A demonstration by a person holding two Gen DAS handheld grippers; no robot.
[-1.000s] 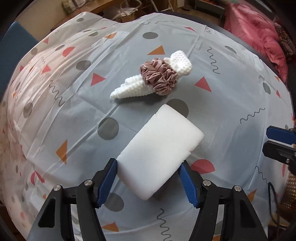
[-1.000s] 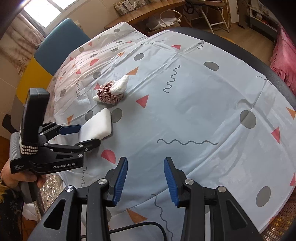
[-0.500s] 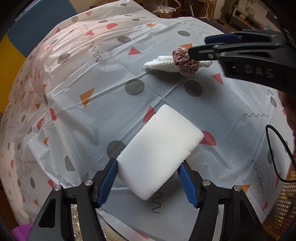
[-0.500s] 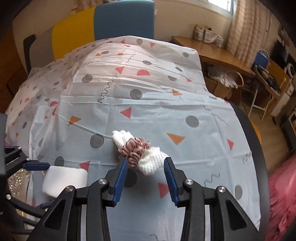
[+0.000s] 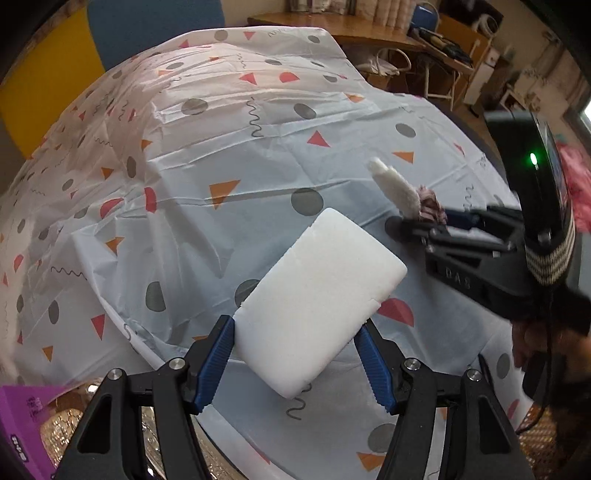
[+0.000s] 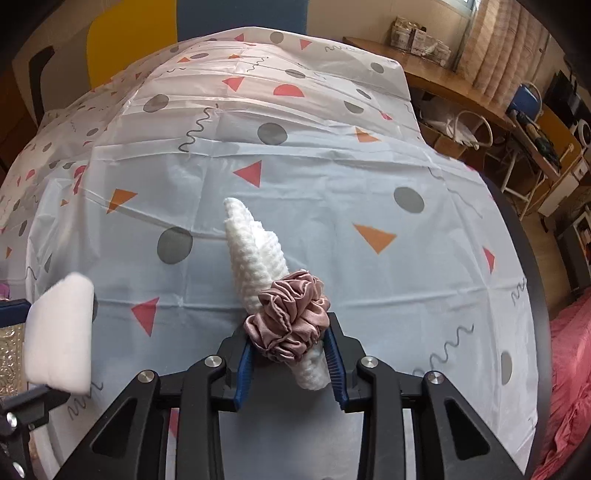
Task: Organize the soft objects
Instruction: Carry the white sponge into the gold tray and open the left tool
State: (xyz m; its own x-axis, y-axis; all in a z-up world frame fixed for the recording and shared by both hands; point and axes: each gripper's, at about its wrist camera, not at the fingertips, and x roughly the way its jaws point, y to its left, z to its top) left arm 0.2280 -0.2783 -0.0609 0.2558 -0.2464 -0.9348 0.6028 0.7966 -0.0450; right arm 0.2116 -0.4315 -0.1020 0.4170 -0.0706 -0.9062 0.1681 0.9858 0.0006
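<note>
One white rectangular foam sponge (image 5: 320, 295), pinched in left hand-held gripper (image 5: 297, 363) above patterned desk (image 5: 221, 155); one white knitted cloth (image 6: 255, 254) with one mauve satin scrunchie (image 6: 291, 321), clamped in right hand-held gripper (image 6: 290, 367).

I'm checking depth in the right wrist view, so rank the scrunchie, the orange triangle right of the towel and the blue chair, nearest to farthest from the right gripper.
1. Scrunchie: between the right gripper's fingers.
2. Orange triangle: mid-table, right of the towel.
3. Blue chair: behind the table's far edge.
</note>
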